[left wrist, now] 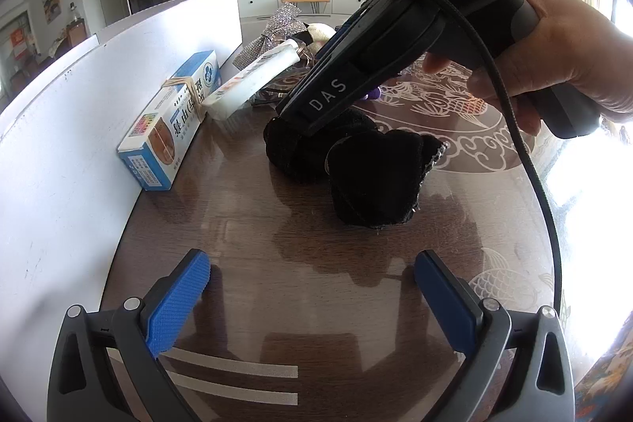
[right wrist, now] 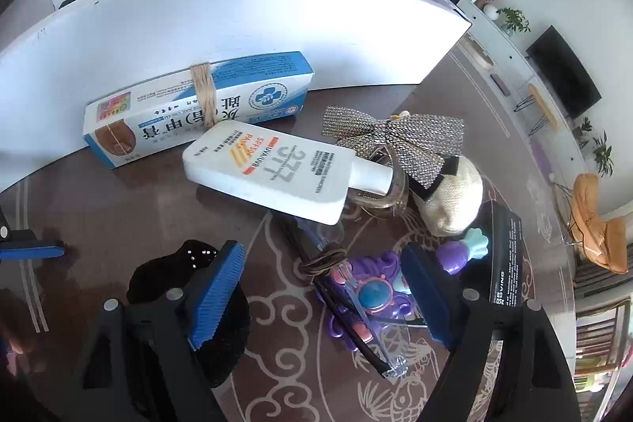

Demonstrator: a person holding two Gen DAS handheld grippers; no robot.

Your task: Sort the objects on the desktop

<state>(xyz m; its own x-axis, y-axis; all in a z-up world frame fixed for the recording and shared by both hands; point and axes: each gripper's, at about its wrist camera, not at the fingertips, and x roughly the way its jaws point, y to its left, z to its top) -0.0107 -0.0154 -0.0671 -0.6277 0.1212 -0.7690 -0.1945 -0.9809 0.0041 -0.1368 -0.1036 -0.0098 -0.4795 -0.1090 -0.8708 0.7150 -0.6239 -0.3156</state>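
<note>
The left gripper [left wrist: 312,303] hangs over bare table [left wrist: 277,224], its blue pads [left wrist: 178,303] spread wide with nothing between them. Ahead of them lies the black bow [left wrist: 356,165] — soft velvet-like cloth, light and floppy, so it will crush rather than slip; judged from here, a pinch across its middle knot would serve best.

The right gripper [right wrist: 320,291] has its jaws parted and presses on nothing. Its left pad [right wrist: 215,295] sits over the black bow's edge; between the pads lie a black strap [right wrist: 316,279] wound with brown cord, a clear clip [right wrist: 372,327] and a purple toy [right wrist: 376,287]. The toy looks like hard, smooth, light plastic — likely slippery, best taken across its flat body. The clip is thin and may snap if squeezed hard.

Beyond the fingertips lie the box [right wrist: 198,109], stiff card bound with twine, printed in Chinese characters, and the white bottle [right wrist: 277,173], reading "SPF50+", "UVA/UVB" and "JTT" upside down. Right of that are a rhinestone bow [right wrist: 395,137] and a cream knit piece [right wrist: 455,200], both soft. Right of the right pad lies a black card [right wrist: 506,256] with small print ending "VING". The right gripper's body in the left view reads "DAS".
</note>
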